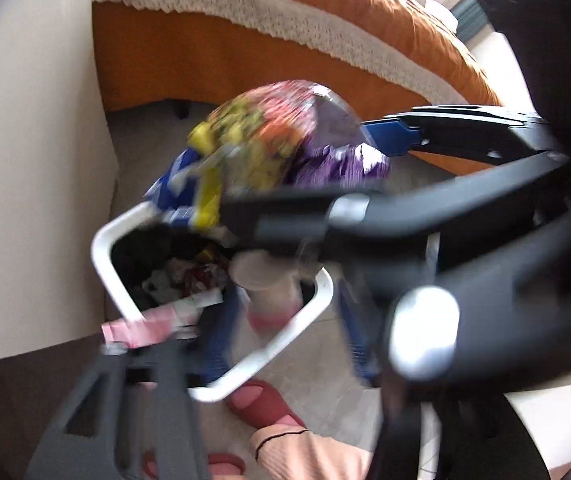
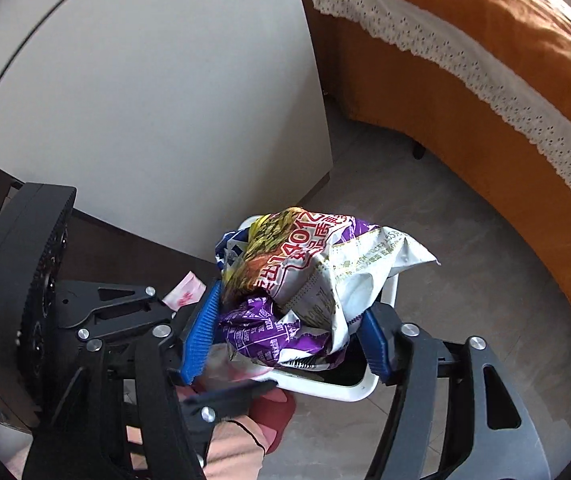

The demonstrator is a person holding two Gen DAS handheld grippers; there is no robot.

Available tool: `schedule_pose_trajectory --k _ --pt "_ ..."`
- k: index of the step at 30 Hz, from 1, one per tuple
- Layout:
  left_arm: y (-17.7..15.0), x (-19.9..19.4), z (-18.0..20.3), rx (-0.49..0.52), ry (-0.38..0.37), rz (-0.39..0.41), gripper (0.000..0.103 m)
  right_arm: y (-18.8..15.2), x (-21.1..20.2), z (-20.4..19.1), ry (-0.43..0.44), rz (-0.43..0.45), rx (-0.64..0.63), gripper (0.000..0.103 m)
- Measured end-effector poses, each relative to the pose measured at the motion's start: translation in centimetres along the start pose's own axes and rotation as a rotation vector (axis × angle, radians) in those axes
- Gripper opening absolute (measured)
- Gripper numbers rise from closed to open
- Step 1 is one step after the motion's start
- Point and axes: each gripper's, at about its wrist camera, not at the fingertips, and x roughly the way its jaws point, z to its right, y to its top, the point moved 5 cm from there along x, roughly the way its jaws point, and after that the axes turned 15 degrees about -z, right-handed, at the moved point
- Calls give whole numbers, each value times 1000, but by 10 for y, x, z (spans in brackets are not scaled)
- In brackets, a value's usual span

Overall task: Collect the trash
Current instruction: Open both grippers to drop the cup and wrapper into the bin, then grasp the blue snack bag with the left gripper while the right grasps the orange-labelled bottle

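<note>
My right gripper (image 2: 285, 344) is shut on a bundle of crumpled snack wrappers (image 2: 309, 280), purple, white and yellow, held between its blue pads (image 2: 201, 332) just above the white-rimmed trash bin (image 2: 341, 390). In the left wrist view the same bundle (image 1: 281, 140) hangs over the bin (image 1: 113, 280), which holds several pieces of trash and a pale cup (image 1: 269, 284). My left gripper (image 1: 269, 344) is blurred; a pink wrapper (image 1: 141, 328) sits by its left finger, and I cannot tell whether it grips anything.
A bed with an orange cover and white lace trim (image 2: 505, 80) stands to the right. A white panel (image 2: 165, 100) rises behind the bin. A foot in a red slipper (image 1: 261, 404) stands beside the bin on the grey floor.
</note>
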Motion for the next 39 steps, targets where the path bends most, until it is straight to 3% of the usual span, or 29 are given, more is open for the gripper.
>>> schedule_pose_trajectory --k 1,6,14,29,34,39 --pt "1 3 -3 1 21 18 98 0 9 2 1 -16 -7 100" --pt "9 11 -15 -13 74 22 98 -4 31 9 -31 -51 -8 99" --pt "2 -29 -14 -84 75 60 98 0 5 0 -52 -50 19 99" --pt "4 -222 49 -143 113 270 98 21 -183 -62 -75 136 -25 99" --pt "-8 -290 66 -175 148 348 98 29 -262 -101 -126 256 -110 99" --pt "-35 -358 69 -218 218 439 98 38 -315 -153 -142 344 -249 99"
